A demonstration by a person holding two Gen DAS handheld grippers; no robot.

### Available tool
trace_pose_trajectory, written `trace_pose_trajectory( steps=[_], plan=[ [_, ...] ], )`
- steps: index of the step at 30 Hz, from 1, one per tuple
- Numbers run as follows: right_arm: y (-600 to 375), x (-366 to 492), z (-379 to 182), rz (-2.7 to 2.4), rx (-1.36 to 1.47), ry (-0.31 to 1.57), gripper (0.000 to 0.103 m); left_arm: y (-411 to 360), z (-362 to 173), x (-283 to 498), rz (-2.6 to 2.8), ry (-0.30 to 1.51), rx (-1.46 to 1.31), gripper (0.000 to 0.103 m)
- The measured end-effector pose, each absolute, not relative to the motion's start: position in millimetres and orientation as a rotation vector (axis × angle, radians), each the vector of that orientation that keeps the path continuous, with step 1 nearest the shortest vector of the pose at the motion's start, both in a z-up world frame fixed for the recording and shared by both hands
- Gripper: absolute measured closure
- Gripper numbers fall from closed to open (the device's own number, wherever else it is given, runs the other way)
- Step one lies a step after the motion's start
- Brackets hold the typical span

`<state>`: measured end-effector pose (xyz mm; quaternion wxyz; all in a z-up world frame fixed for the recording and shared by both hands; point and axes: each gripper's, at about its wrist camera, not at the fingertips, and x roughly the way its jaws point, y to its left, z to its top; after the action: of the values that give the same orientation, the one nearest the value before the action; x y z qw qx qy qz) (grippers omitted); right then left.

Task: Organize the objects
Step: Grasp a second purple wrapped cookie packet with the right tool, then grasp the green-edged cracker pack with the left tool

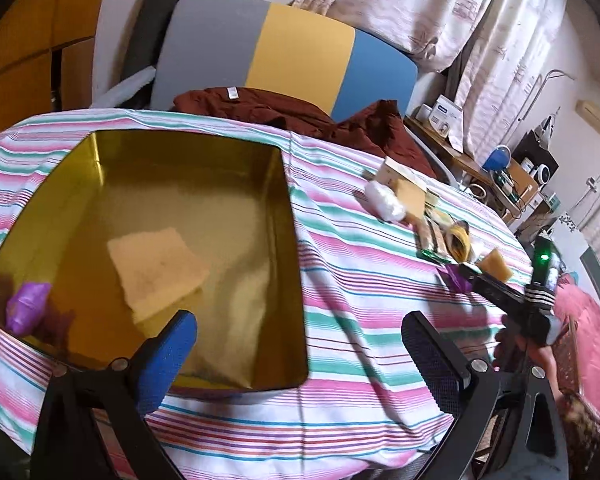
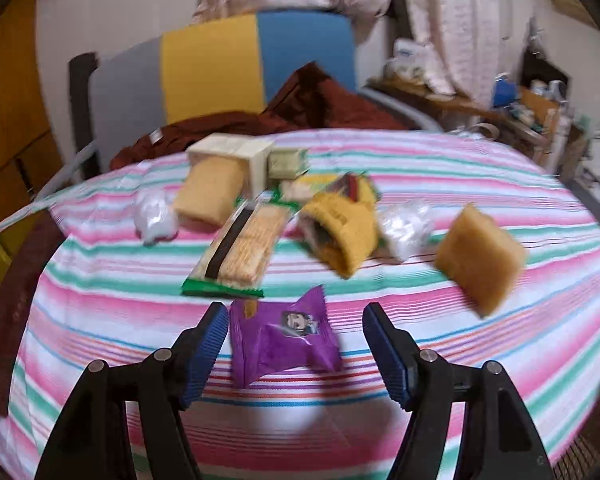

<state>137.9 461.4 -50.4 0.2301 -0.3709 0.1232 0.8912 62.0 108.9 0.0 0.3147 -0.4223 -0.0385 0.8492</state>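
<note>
Left wrist view: my left tongs (image 1: pixel 300 344) were wide open with nothing between them, hanging over the near edge of the gold tin (image 1: pixel 284 264). Tin sat on the striped table (image 1: pixel 360 280). Inside it: one pale yellow cake packet (image 1: pixel 156 268) lying flat mid-floor, and a small purple packet (image 1: pixel 26 306) in the near left corner. The rest of the snacks lay in a loose pile well to the right of the tin, near the right tongs.

Right wrist view, blurred: my right tongs (image 2: pixel 296 344) were open too, fingers either side of a purple snack packet (image 2: pixel 280 336) lying flat on the table. I could not tell whether either pad touched it; it looked ungripped. Beyond it, a cracker pack with green edge (image 2: pixel 240 252), a yellow pouch (image 2: pixel 340 232), two white wrapped lumps (image 2: pixel 154 216) (image 2: pixel 406 228), a cream box (image 2: pixel 232 160) with a yellow cake packet (image 2: pixel 210 196) against it, and another cake packet (image 2: pixel 480 260) off to the right, apart from the pile. Dark red cloth (image 2: pixel 300 108) was bunched at the far edge of the table.
</note>
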Motion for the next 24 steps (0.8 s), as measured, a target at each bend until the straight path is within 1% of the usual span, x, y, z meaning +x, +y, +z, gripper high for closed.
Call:
trace_pose_trajectory(
  steps=[2, 4, 6, 7, 8, 9, 10, 11, 14, 24],
  plan=[
    [466.2, 133.3, -57.4, 2.443, -1.048, 0.326, 0.032, 114.5, -0.3, 66.0, 2.226, -0.105, -1.115, 0.000],
    [471.4, 133.0, -62.8, 2.446, -1.053, 0.379, 0.032, 120.1, -1.1, 69.5, 2.215, -0.095, -1.122, 0.000],
    [475.3, 133.2, -67.9, 2.438, -1.055, 0.417, 0.035, 125.1, -2.4, 72.4, 2.205, -0.075, -1.128, 0.000],
    [475.4, 133.9, -68.1, 2.442, -1.043, 0.418, 0.039, 129.0, -2.9, 73.5, 2.204, -0.061, -1.132, 0.000],
    [474.2, 134.6, -68.1, 2.449, -1.041, 0.417, 0.046, 132.6, -3.4, 73.9, 2.201, -0.047, -1.136, 0.000],
    [474.0, 133.3, -68.2, 2.454, -1.041, 0.409, 0.050, 136.5, -3.6, 74.3, 2.196, -0.037, -1.139, 0.000],
    [472.8, 133.9, -68.1, 2.458, -1.036, 0.399, 0.057, 142.3, -3.4, 74.6, 2.189, -0.030, -1.141, 0.000],
    [472.6, 134.4, -68.4, 2.459, -1.031, 0.397, 0.059, 146.6, -2.9, 75.1, 2.185, -0.023, -1.142, 0.000],
    [474.4, 140.6, -69.9, 2.474, -0.991, 0.427, 0.062, 162.9, 0.0, 75.6, 2.169, 0.009, -1.137, 0.000],
    [499.3, 176.0, -67.3, 2.399, -0.766, 0.617, 0.062, 251.7, 0.3, 61.4, 2.121, 0.142, -1.135, 0.000]
  ],
)
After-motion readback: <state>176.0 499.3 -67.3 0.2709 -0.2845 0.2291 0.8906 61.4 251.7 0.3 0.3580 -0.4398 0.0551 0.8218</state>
